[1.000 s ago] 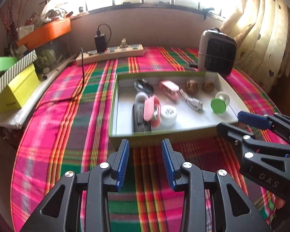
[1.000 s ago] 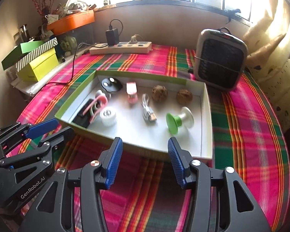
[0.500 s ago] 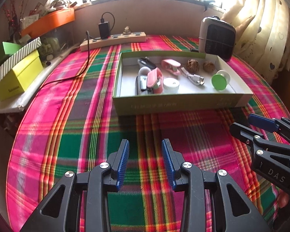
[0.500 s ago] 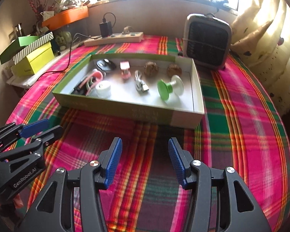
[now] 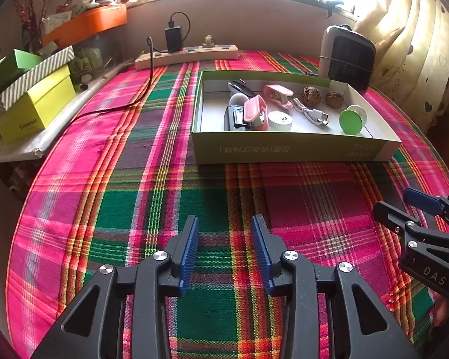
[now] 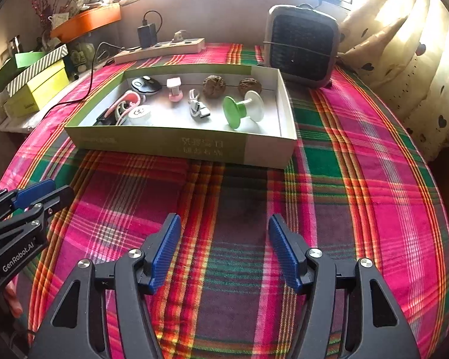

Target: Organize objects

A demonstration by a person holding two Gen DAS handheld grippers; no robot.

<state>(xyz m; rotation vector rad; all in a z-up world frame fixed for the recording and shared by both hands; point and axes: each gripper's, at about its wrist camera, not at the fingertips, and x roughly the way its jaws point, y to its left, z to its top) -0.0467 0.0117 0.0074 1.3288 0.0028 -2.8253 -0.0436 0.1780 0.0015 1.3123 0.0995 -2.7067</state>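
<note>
A shallow green-and-white cardboard box [image 5: 284,149] [image 6: 179,143] sits on the plaid cloth ahead of both grippers. Inside it lie a green-and-white spool [image 5: 351,119] [image 6: 242,110], two walnuts [image 5: 311,95] [image 6: 214,86], a white USB cable [image 5: 312,113] [image 6: 199,107], a pink clip [image 5: 277,94] [image 6: 174,88], a white round tape [image 5: 280,120] [image 6: 139,113], a pink-and-grey item [image 5: 254,113] and a black mouse-like item [image 6: 145,85]. My left gripper [image 5: 224,245] is open and empty, well short of the box. My right gripper [image 6: 224,248] is open and empty, also short of it.
A small grey heater [image 5: 347,56] [image 6: 300,51] stands behind the box at the right. A power strip with a black charger [image 5: 188,53] [image 6: 161,48] lies at the back. Yellow and green boxes [image 5: 33,101] are stacked at the left. A curtain [image 6: 404,59] hangs at the right.
Both grippers have pulled back from the box towards the near edge of the table. The box now lies farther ahead. Both stay open and empty.
</note>
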